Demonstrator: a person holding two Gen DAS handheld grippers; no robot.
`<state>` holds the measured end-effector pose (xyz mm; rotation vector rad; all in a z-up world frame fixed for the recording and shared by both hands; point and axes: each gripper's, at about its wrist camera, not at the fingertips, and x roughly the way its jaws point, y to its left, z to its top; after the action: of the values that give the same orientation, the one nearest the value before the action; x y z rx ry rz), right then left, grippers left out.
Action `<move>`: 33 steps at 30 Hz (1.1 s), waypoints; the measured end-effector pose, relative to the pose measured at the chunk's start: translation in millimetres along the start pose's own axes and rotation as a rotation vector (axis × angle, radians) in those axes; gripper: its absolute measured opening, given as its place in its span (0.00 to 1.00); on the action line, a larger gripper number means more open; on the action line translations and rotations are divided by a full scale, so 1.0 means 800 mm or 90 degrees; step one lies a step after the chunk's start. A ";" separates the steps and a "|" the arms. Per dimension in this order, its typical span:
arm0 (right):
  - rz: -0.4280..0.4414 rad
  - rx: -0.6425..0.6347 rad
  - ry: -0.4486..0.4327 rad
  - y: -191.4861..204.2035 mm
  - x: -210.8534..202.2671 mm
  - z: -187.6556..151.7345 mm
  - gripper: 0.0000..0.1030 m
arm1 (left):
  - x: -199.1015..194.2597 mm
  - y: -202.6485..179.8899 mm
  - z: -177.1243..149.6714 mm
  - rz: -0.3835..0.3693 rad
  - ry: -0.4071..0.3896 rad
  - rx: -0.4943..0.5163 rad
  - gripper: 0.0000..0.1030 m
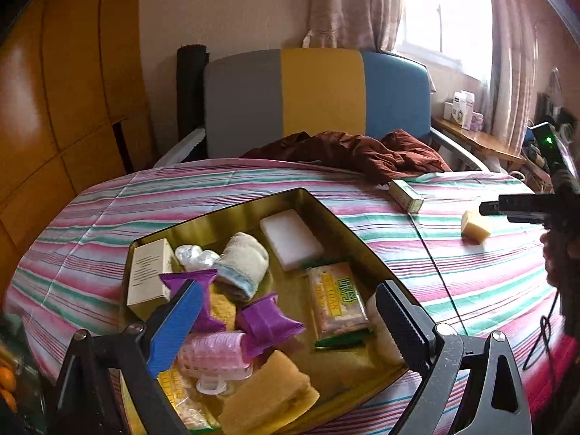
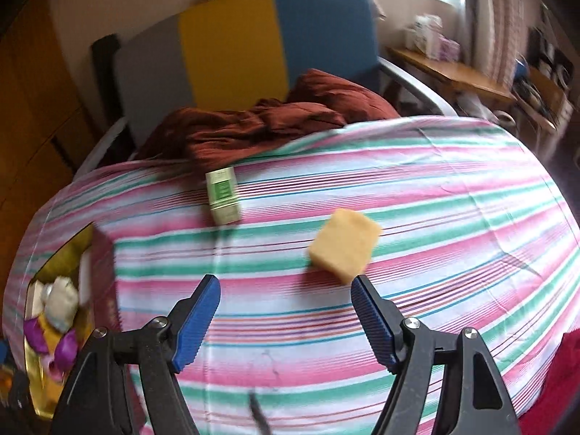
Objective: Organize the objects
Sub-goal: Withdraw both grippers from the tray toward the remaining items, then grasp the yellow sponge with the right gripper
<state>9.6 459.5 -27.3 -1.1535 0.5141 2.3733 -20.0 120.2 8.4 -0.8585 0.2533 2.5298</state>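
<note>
Sponge block (image 2: pixel 344 244), a small yellow one, lies loose on the striped bed sheet (image 2: pixel 398 188), just ahead of the right claw (image 2: pixel 286 320) and a little to the side of its right-hand fingertip, not between the jaws. That claw stands released, its blue pads wide apart with only sheet showing between them, and it points steeply down at the bed, which I judge suits an approach to this block as the next item to gather. Farther off, ahead and to the claw's left, a green and white carton (image 2: pixel 223 195) rests near a crumpled brown cloth (image 2: pixel 253 127), also still outside the container. Off to the claw's far left sits the gold tin (image 1: pixel 326 210), already holding most of the clutter: a white sponge (image 1: pixel 290 239), a rolled towel (image 1: pixel 243 261), purple wrappers (image 1: pixel 266 320), a snack packet (image 1: pixel 339 304), a pink roller (image 1: pixel 214 355) and a larger yellow sponge (image 1: pixel 268 395). The left claw (image 1: pixel 286 330) hovers over that tin with its jaws spread and nothing pinched between them, probably there to steady or tend the collection. In my judgement, the right claw must shift slightly rightward to centre the block before closing.
</note>
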 end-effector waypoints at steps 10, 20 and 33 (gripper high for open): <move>-0.025 0.128 0.051 -0.066 0.050 0.027 0.81 | 0.017 -0.019 0.006 -0.018 0.016 0.019 0.95; -0.035 0.164 0.063 -0.085 0.088 0.041 0.81 | 0.030 -0.028 0.008 -0.039 0.033 0.023 0.95; -0.069 0.119 0.089 -0.078 0.122 0.047 0.82 | 0.047 -0.055 0.042 -0.087 0.036 0.030 0.96</move>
<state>-33.9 552.8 -92.5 -1.2337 0.6876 2.1139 -43.5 182.7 10.5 -0.8987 0.2620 2.3669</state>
